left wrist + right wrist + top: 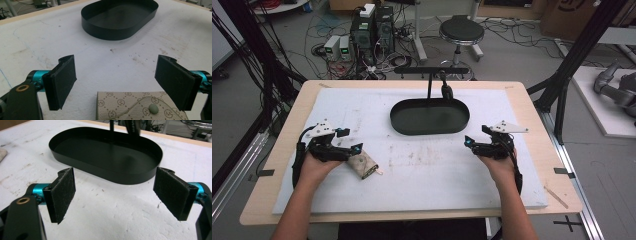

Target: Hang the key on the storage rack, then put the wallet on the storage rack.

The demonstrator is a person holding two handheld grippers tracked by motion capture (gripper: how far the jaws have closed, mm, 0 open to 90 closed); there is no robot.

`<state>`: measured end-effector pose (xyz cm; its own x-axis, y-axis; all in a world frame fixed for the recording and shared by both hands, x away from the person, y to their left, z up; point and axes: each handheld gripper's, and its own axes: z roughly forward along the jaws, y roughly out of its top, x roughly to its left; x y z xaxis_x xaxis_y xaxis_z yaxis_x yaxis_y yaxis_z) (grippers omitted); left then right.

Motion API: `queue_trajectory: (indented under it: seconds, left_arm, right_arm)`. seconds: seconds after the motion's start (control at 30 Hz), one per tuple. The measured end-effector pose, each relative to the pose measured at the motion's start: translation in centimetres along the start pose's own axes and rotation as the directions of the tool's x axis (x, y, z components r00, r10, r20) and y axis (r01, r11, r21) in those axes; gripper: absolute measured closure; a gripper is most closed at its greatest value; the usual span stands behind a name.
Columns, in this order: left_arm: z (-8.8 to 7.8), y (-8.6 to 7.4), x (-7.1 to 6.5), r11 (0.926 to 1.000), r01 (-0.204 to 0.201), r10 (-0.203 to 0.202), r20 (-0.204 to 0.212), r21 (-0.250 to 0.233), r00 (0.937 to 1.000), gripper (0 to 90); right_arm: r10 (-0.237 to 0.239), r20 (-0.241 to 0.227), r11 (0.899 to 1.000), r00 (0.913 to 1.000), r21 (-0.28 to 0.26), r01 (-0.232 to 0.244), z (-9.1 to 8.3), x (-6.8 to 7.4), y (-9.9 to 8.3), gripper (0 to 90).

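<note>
On the left part of the white foam mat (422,170), a small beige pouch (362,163) is seen lying flat, just in front of the left gripper (357,148). From the left gripper view the jaws are held wide apart, with the pouch (140,106) lying low between them and not yet touched by the pads (63,80). The step in hand is judged to be the approach for a pick-up, nothing having been grasped so far. For the next move, the left gripper would need to be lowered and pushed forward until the pouch sits between the pads, and then closed on it; the black oval tray (430,116), well apart toward the far side, is probably where it is meant to go.

The right gripper (468,141) is held near the tray's right end, its jaws spread fully with nothing between them.

The pouch is printed with a dotted diamond pattern and small round monograms, and a curved flap with a pale green stud (153,109) is visible. It appears soft and slightly soiled, though its near edge is cut off.
</note>
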<state>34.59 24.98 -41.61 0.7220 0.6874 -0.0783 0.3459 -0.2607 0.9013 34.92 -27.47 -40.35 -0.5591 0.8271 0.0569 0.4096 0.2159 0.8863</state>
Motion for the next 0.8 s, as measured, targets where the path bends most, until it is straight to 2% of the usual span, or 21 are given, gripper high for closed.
queue_trajectory:
  seconds: [0.37, 0.63, 0.8]
  left_arm:
    - [-0.09, 0.39, -0.33, 0.9999, -0.012, 0.012, 0.008, -0.011, 0.9999, 17.2]
    - [-0.14, 0.47, -0.28, 0.9999, -0.011, 0.011, 0.008, -0.008, 0.9999, 17.2]
    - [-0.32, -0.14, -0.29, 0.9999, -0.008, 0.008, -0.001, 0.008, 1.0000, 17.1]
  right_arm:
    - [0.034, 0.024, 0.999, 0.9991, 0.011, -0.034, -0.19, -0.52, -0.81, 18.4]
    - [0.035, 0.016, 0.999, 0.9993, 0.013, -0.035, -0.05, -0.60, -0.80, 18.4]
    - [0.020, 0.004, 0.999, 0.9998, 0.028, -0.020, 0.31, -0.05, -0.72, 18.5]
